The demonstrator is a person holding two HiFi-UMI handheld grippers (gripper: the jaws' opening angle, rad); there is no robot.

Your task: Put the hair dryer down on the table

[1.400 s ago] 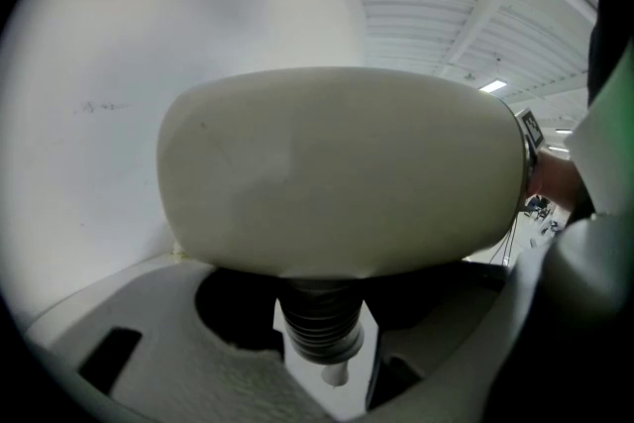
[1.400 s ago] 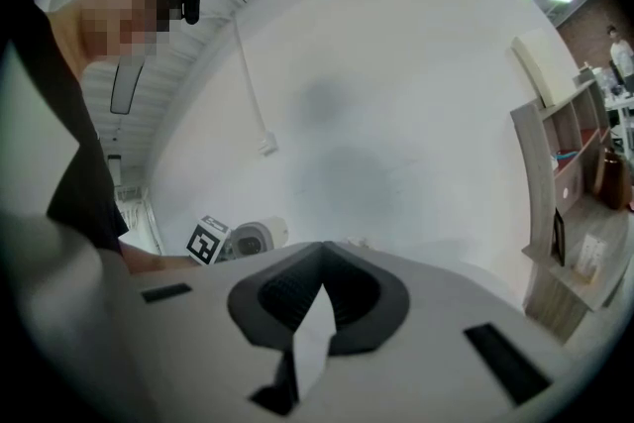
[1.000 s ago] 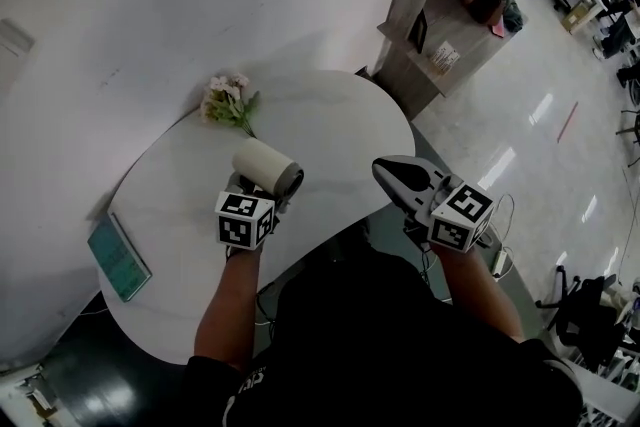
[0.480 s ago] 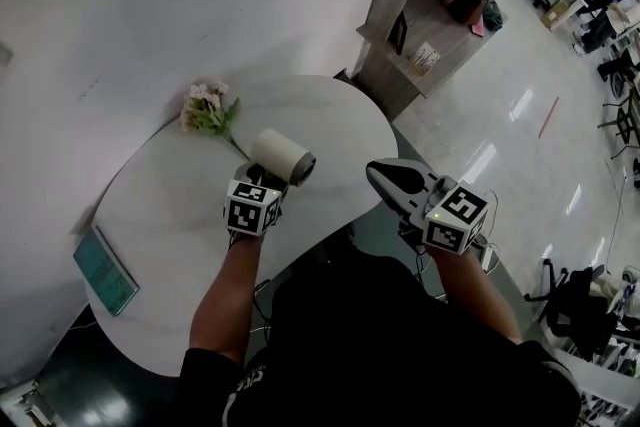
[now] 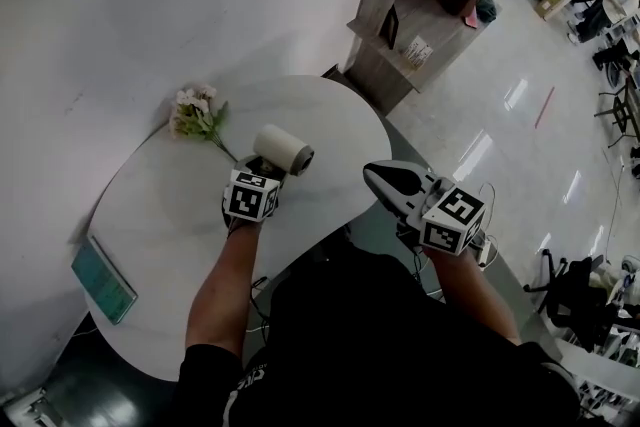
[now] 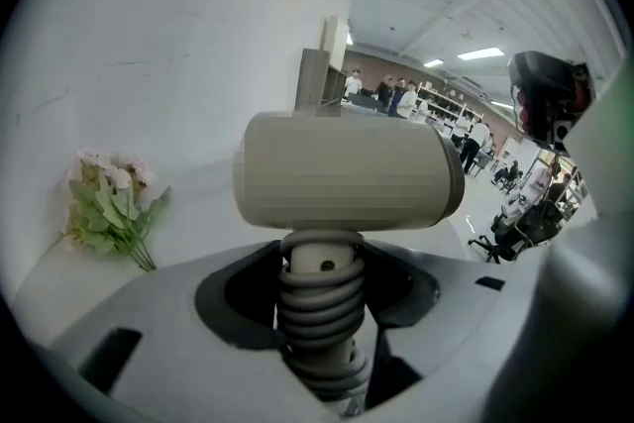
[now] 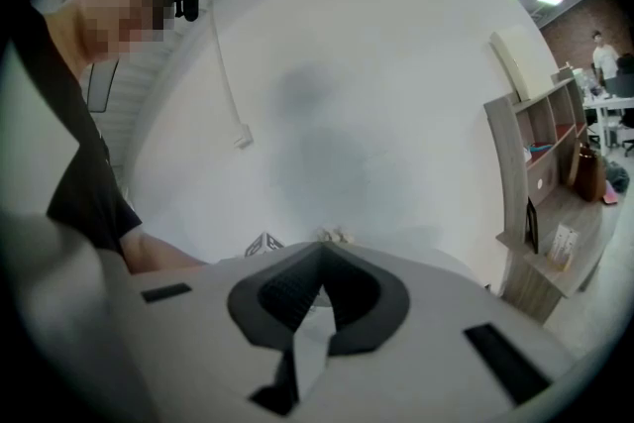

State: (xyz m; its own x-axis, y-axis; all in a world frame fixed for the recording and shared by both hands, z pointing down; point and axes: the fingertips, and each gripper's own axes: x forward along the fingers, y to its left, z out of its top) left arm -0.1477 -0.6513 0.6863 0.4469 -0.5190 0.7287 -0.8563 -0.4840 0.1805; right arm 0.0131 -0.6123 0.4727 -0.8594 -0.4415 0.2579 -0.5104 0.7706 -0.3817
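A beige hair dryer (image 5: 283,148) stands upright over the white table (image 5: 330,115), barrel on top and pointing right. My left gripper (image 5: 262,167) is shut on its handle, which has the grey cord coiled round it. In the left gripper view the barrel (image 6: 342,171) fills the middle, and the jaws of the left gripper (image 6: 322,282) clamp the coiled handle below it. I cannot tell whether the dryer touches the tabletop. My right gripper (image 5: 372,173) hangs off the table's near right edge, shut and holding nothing; its tips (image 7: 319,248) meet.
A bunch of artificial flowers (image 5: 195,113) lies at the table's far side by the wall, also seen as flowers (image 6: 109,203) left of the dryer. A teal book (image 5: 102,279) lies at the table's left end. A wooden shelf unit (image 5: 420,5) stands beyond the table.
The left gripper has carried the dryer a little to the right, away from the flowers. The right gripper has hardly moved.
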